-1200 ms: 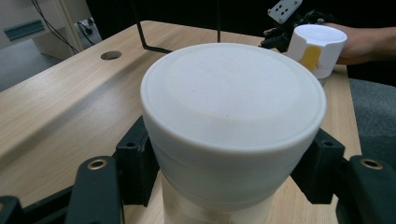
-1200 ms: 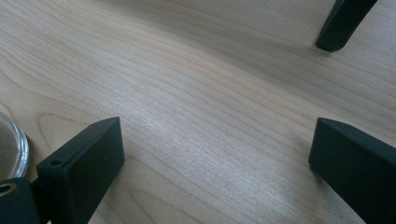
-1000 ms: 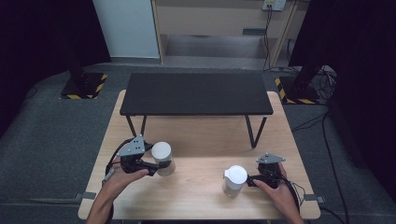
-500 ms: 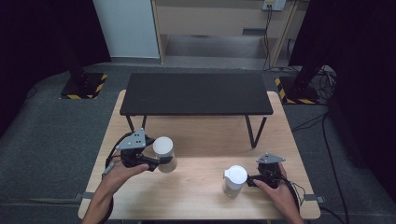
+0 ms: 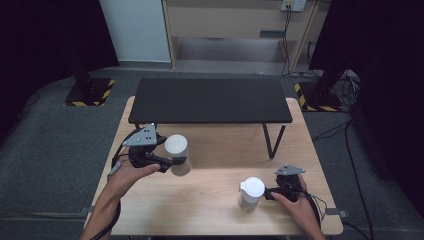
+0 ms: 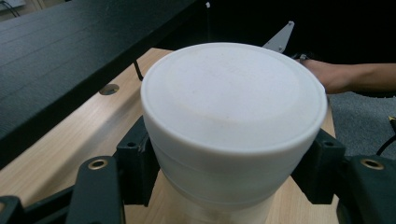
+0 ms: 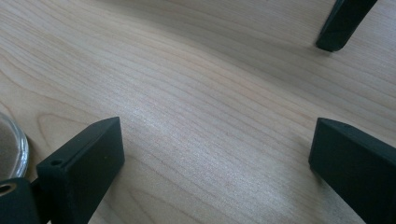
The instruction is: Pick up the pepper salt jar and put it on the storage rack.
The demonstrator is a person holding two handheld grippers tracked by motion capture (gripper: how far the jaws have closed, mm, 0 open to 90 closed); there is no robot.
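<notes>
From the high view I count two white-lidded jars on the wooden worktop [image 5: 210, 200], in front of one black shelf [image 5: 210, 100]. The left jar [image 5: 177, 154] sits gripped between the jaws of my left claw [image 5: 167, 161]; whether it is lifted off the wood I cannot tell. The right jar [image 5: 251, 193] stands just left of my right claw [image 5: 267, 192]. What either jar contains I cannot tell.

In the left gripper view, both black jaws press the jar's sides [image 6: 224, 154] below its white lid [image 6: 233, 93].

In the right gripper view, my jaws are spread apart over bare wood; a clear glass rim [image 7: 11, 149] sits outside the left jaw.
</notes>
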